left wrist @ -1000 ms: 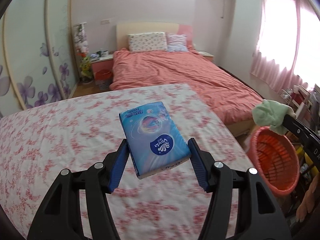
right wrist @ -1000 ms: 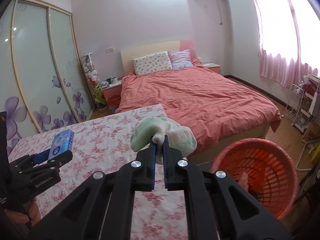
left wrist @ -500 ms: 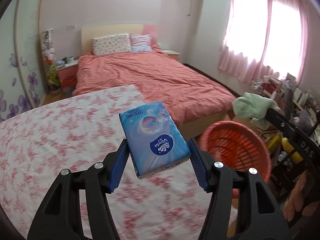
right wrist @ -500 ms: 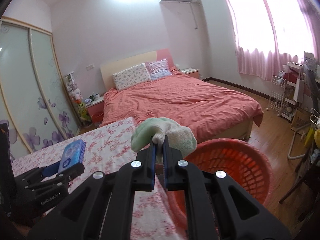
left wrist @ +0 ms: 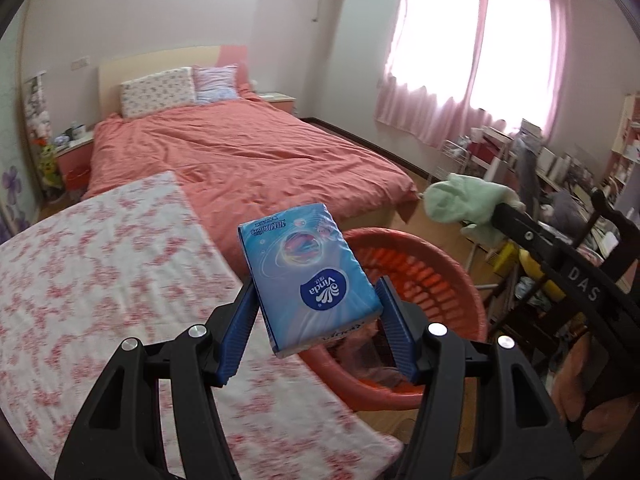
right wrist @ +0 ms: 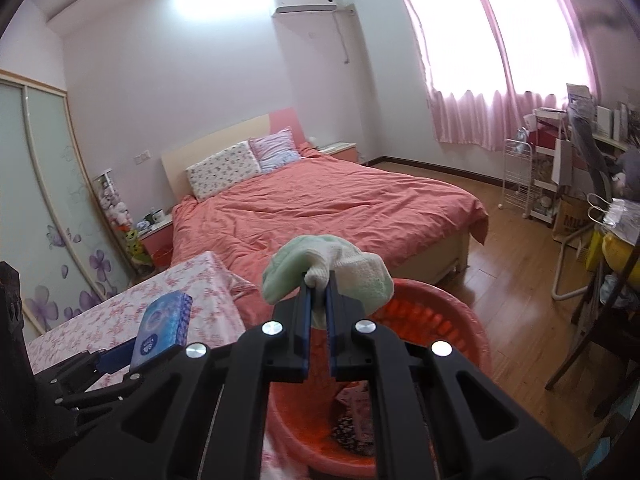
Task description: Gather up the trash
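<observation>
Both claws have swung over the orange basket [left wrist: 420, 264]: left claw [left wrist: 318, 312] clamps the tissue pack [left wrist: 308, 276], right claw [right wrist: 316, 308] pinches the green cloth [right wrist: 326, 264] at centre frame, which could snag the rim when released.

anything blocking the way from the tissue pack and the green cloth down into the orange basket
Nothing visible does. The tissue pack in the left gripper and the green cloth in the right gripper are both near the orange basket, whose mouth is open.

Glossy tissue pack [left wrist: 310, 276] - terry cloth [right wrist: 328, 268].
</observation>
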`<control>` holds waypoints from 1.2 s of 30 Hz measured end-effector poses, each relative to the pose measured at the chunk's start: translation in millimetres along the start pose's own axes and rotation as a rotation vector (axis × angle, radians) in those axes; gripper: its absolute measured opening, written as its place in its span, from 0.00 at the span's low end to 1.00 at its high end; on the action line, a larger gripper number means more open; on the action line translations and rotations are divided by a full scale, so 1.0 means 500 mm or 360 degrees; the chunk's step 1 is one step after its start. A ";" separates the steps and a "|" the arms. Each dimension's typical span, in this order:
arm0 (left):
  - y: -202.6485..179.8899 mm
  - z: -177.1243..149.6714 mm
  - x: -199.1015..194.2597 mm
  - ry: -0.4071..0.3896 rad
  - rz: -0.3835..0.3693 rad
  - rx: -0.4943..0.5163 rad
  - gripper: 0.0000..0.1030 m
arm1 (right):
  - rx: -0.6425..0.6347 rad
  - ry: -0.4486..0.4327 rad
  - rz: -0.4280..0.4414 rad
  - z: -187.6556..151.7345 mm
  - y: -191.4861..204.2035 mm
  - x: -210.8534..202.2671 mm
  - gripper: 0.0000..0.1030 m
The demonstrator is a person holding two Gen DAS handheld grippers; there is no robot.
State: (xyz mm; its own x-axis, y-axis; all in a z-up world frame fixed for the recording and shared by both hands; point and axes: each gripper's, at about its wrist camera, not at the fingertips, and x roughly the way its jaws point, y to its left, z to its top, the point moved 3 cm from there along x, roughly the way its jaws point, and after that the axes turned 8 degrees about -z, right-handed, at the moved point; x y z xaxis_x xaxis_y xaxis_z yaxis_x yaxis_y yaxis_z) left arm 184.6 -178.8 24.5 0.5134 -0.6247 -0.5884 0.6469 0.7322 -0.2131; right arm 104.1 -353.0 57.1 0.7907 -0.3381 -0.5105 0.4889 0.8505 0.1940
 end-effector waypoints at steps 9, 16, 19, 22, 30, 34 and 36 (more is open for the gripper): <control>-0.066 -0.005 0.067 0.0071 -0.0124 0.0060 0.58 | 0.0080 0.0042 -0.0062 -0.014 -0.069 0.036 0.07; -0.086 -0.021 0.124 0.0168 -0.0151 0.0054 0.62 | 0.0162 0.0128 -0.0057 -0.023 -0.101 0.079 0.13; -0.078 -0.031 0.132 0.0208 -0.0140 0.0013 0.68 | 0.0201 0.0176 -0.0062 -0.034 -0.115 0.098 0.17; -0.058 -0.043 0.131 0.0239 -0.0090 -0.0025 0.68 | 0.0206 0.0194 -0.0081 -0.044 -0.125 0.101 0.28; -0.009 -0.066 0.001 0.0073 0.0074 -0.0041 0.81 | -0.0017 0.0020 -0.0156 -0.063 -0.087 0.000 0.79; 0.015 -0.078 -0.087 -0.0069 0.0190 -0.0009 0.93 | -0.0125 -0.0096 -0.0177 -0.083 -0.051 -0.069 0.96; 0.022 -0.089 -0.128 -0.0129 0.0256 0.0002 0.98 | -0.0179 -0.0155 -0.0203 -0.093 -0.029 -0.103 0.96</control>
State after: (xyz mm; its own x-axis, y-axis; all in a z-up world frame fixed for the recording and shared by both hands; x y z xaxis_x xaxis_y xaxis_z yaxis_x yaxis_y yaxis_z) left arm 133.8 -118.6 25.4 0.6540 -0.5194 -0.5500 0.5534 0.8242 -0.1203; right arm 39.0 -329.3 41.7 0.7596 -0.4785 -0.4406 0.5473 0.8362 0.0355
